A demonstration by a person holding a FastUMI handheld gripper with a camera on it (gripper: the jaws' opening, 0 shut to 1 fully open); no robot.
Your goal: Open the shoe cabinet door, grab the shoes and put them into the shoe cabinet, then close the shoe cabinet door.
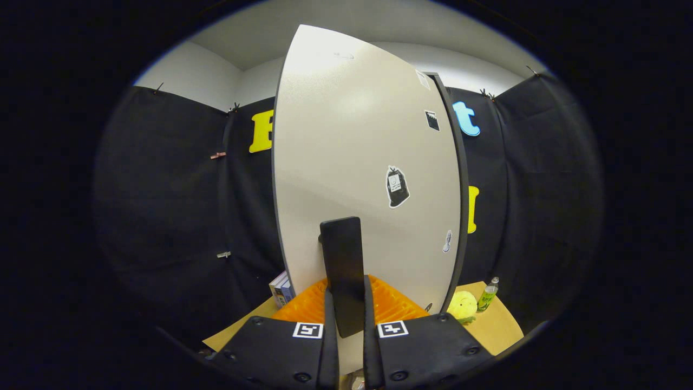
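The white shoe cabinet door (357, 141) stands tall just ahead of me, with a few small stickers on its face and a dark edge (457, 179) down its right side. A black upright handle (341, 254) sticks out from the door's lower part. My gripper (346, 303) is shut on this handle, one finger pressed against each side of it. I cannot tell from here how far the door is swung.
A tan surface (501, 327) lies low behind the door. On it, to the right of the door, sit a yellow plush toy (462, 306) and a green bottle (488, 295). A small stack of boxes (281, 290) stands left of the door. Black cloth walls close in all around.
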